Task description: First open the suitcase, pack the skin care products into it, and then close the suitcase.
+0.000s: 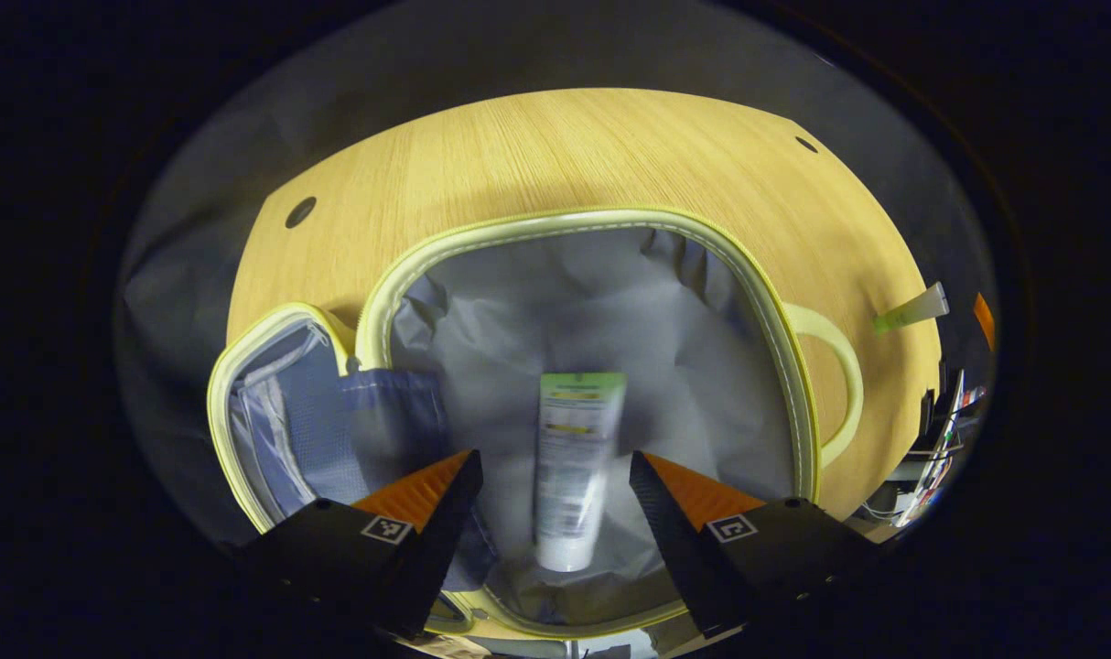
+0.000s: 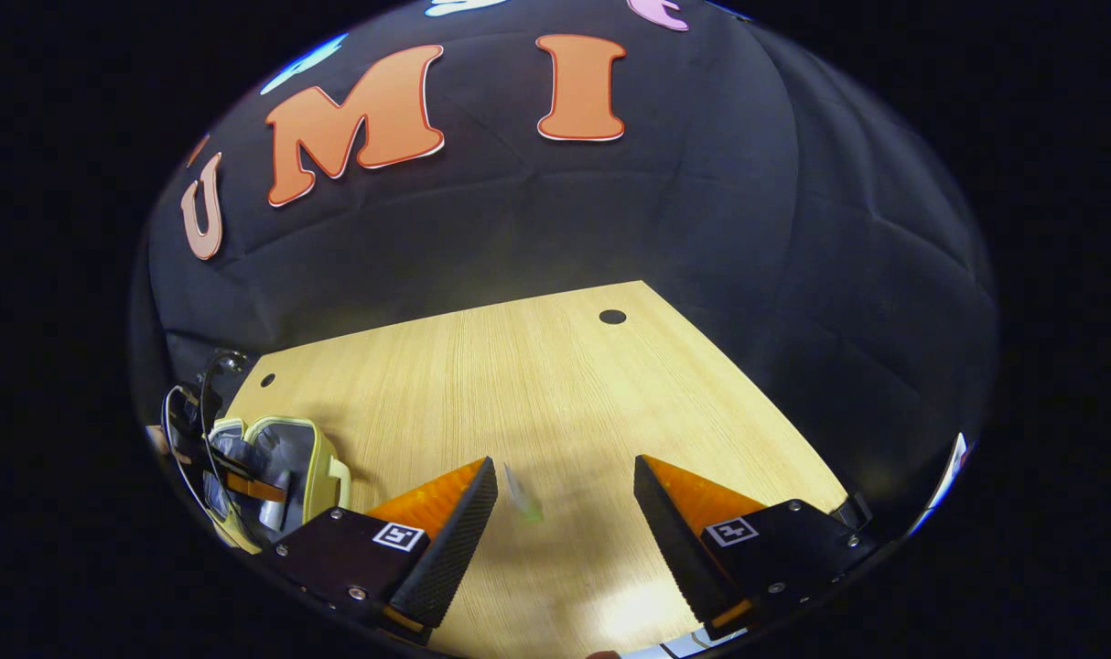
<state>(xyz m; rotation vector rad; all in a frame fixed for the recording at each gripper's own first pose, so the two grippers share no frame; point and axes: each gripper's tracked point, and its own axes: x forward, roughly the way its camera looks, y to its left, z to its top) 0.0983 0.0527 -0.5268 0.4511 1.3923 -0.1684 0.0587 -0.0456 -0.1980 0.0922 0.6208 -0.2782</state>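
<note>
Light wooden table (image 1: 555,146) seen ahead of left gripper, round holes near far corners. Open suitcase (image 1: 798,384) with pale yellow-green zipper trim laid flat on table, directly below and ahead of left gripper; handle turned to gripper's right. Small green-and-white tube (image 1: 912,311) laid on tabletop beyond handle, farther right, apart from suitcase. In right gripper view, same table spread ahead of right gripper, suitcase set at its far left edge; blurred small item between fingers, kind not discernible.
</note>
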